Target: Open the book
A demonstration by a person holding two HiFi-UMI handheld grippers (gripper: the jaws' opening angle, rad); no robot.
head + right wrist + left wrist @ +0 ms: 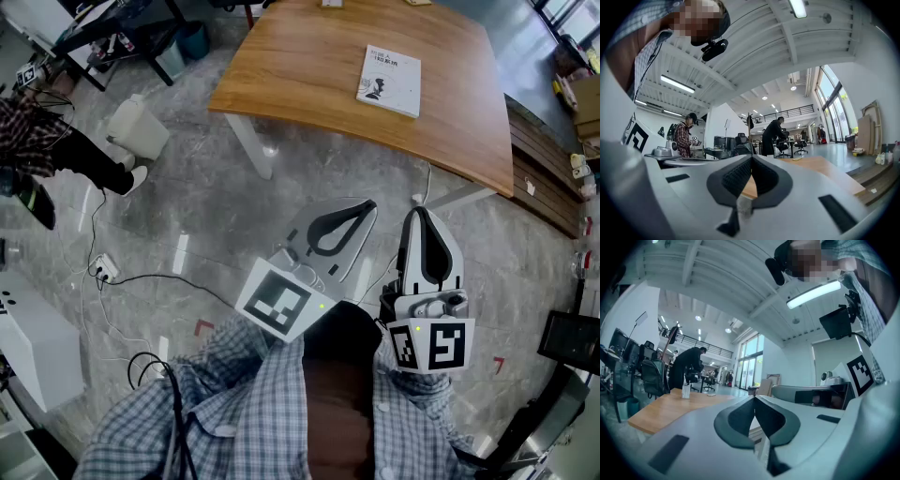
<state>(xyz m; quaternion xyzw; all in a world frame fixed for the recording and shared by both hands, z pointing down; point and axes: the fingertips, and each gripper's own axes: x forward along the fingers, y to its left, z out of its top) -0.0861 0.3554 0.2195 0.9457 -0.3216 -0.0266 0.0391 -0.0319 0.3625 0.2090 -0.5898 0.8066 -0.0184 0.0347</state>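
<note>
Lying closed on the far right part of the bench (300,84), the book (389,82) is not yet touched. Left claw (367,207) and right claw (419,212) are both pinched together and empty, near the person and well apart from it.

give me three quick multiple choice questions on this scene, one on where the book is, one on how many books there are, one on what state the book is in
1. Where is the book?
A. on the floor
B. on the wooden table
C. on a chair

2. How many books lie on the table?
A. one
B. two
C. three

3. What state is the book in?
A. open flat
B. standing on edge
C. closed, lying cover up

Answers:
1 B: in the head view it rests on the tabletop.
2 A: only one book shows there.
3 C: its cover faces up and no pages are spread.
</note>
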